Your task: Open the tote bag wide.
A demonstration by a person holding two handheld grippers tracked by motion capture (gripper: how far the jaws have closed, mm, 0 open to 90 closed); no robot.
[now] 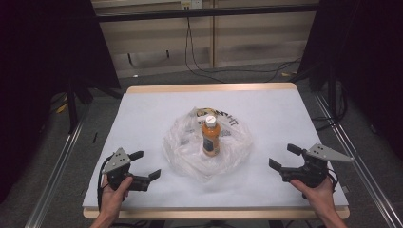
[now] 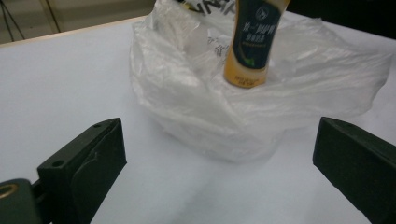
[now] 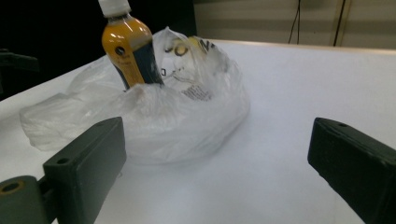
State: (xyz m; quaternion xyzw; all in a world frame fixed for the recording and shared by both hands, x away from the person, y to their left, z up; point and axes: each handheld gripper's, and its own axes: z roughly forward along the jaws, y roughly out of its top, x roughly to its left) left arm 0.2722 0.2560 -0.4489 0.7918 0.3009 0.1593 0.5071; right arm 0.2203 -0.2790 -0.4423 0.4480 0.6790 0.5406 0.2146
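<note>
High view: bottle (image 1: 211,136) stands upright in the crumpled bag (image 1: 183,147) at table (image 1: 285,114) centre, well apart from and between the left gripper (image 1: 145,164) and right gripper (image 1: 283,156), both spread wide, gripping nothing.

Orange drink bottle (image 1: 211,136), white cap, dark label with pale print, stands upright at the table's middle, inside a crumpled clear plastic bag (image 1: 185,147). The bag is slumped low around the bottle's base, mouth open; black and yellow lettering shows on the part behind the bottle. Bottle's upper half is uncovered.
</note>
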